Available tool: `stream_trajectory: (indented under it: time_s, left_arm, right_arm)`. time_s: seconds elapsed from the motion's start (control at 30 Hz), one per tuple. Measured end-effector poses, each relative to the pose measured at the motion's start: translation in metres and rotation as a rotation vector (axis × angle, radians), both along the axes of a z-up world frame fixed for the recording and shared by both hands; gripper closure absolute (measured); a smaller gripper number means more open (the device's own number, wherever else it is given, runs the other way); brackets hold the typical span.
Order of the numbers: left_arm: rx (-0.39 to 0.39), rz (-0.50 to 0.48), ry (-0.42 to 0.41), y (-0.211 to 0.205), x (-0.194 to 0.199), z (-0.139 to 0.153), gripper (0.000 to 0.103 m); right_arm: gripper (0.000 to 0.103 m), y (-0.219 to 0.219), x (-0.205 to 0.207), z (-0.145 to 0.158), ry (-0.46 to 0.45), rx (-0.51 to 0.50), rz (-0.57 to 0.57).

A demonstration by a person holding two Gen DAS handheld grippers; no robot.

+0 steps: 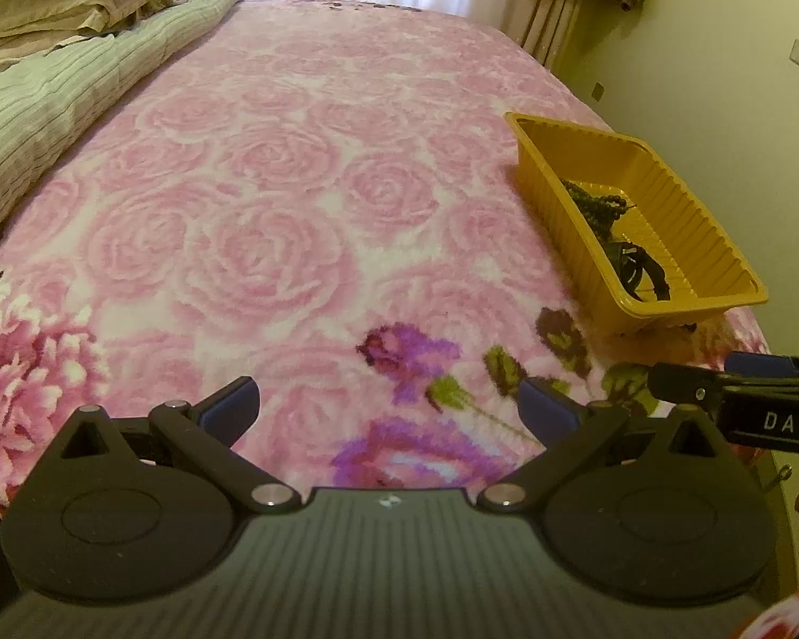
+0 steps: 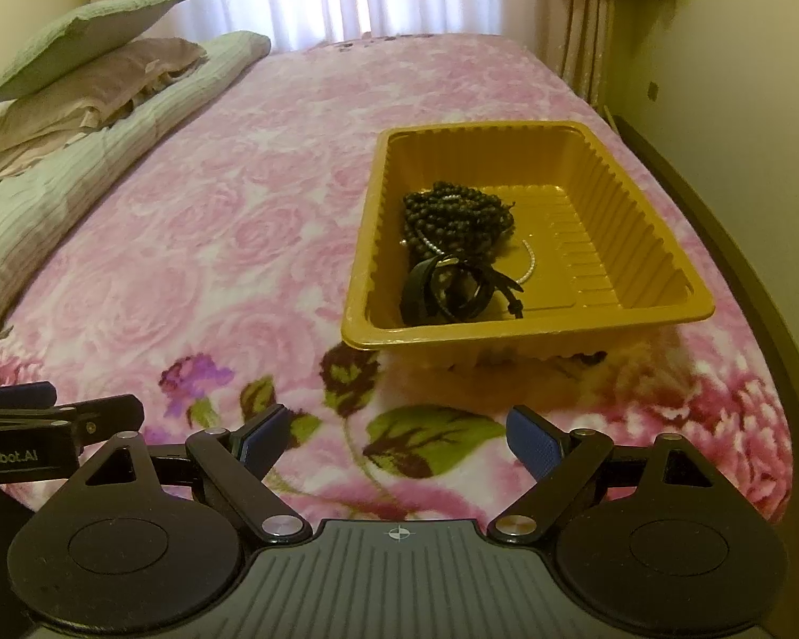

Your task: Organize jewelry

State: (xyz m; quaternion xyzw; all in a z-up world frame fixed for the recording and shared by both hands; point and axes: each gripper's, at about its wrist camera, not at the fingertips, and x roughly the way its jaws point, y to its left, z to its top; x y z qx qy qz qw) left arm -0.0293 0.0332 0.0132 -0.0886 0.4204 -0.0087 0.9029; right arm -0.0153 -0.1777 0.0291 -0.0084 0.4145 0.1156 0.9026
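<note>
Both tools, left tool (image 1: 389,410) and right tool (image 2: 394,439), stand wide apart and hold nothing. The beads (image 2: 458,213) lie in the yellow tray (image 2: 660,245) near the bed's (image 2: 271,245) right edge, ahead of the right tool.

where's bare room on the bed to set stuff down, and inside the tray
Most of the pink floral blanket lies bare, from the striped green quilt across to the yellow tray, and between the tray and the open right gripper. Inside the tray, the right half is bare ribbed floor; the left half is crowded with dark beads and a black strap.
</note>
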Motion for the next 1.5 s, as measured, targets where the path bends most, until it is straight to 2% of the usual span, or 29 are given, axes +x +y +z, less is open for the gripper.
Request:
stream_trajectory:
  time_s: [1.5]
  left_arm:
    - [0.055, -0.015, -0.011, -0.0069, 0.0024, 0.0007, 0.0]
  right_arm:
    - [0.015, 0.0016, 0.001, -0.0033, 0.002, 0.008, 0.004]
